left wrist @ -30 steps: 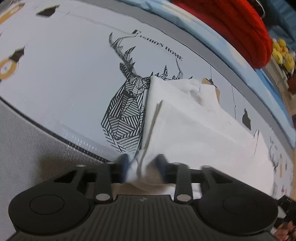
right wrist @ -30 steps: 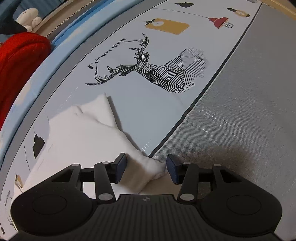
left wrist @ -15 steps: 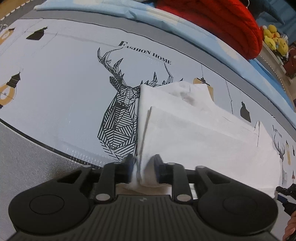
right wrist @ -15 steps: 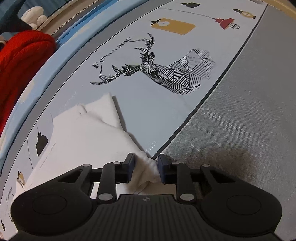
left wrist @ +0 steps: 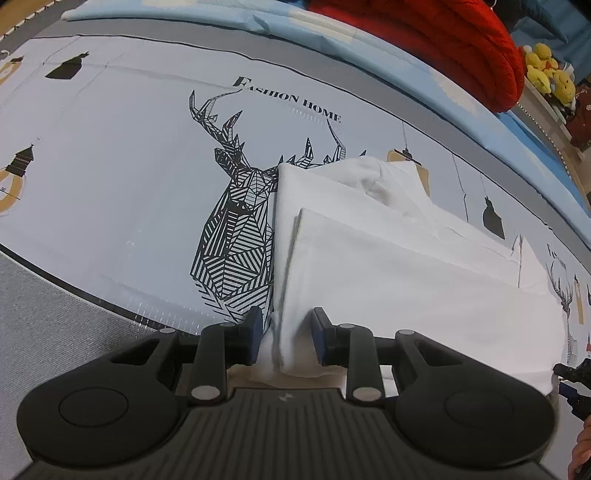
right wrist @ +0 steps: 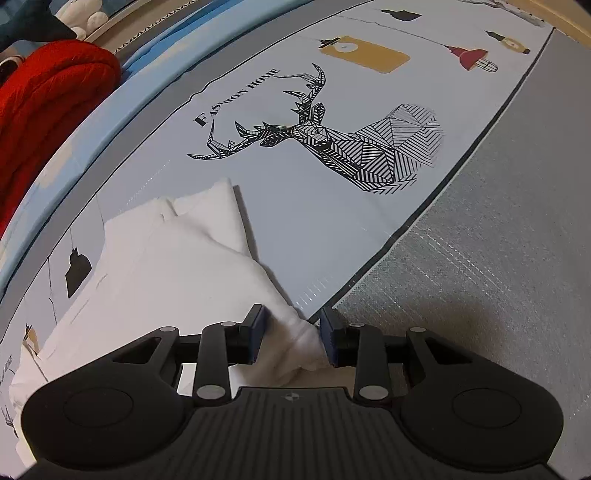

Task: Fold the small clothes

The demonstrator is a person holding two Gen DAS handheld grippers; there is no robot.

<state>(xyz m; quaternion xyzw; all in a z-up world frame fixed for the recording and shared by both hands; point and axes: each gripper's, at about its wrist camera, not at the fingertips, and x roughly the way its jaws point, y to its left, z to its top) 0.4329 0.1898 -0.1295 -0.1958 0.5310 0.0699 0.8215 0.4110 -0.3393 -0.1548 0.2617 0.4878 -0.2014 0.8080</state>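
A small white garment [left wrist: 388, 258] lies partly folded on a pale bed sheet printed with a black deer. It also shows in the right wrist view [right wrist: 166, 266]. My left gripper [left wrist: 287, 338] is shut on a bunched corner of the garment at its near left end. My right gripper [right wrist: 293, 341] is shut on another bunched corner of the garment, right at the sheet's dark border line. A folded layer lies on top of the garment, with its collar bunched at the far end.
A red quilted item [left wrist: 443, 40] lies at the far side, also in the right wrist view [right wrist: 48, 110]. Yellow plush toys [left wrist: 546, 74] sit at the far right. A grey textured surface [right wrist: 498, 277] borders the sheet. A blue bedding strip [left wrist: 258, 22] runs along the back.
Both grippers closed on the garment's corners; the right one was open a second ago. The garment's near edge is now pulled straighter between them.
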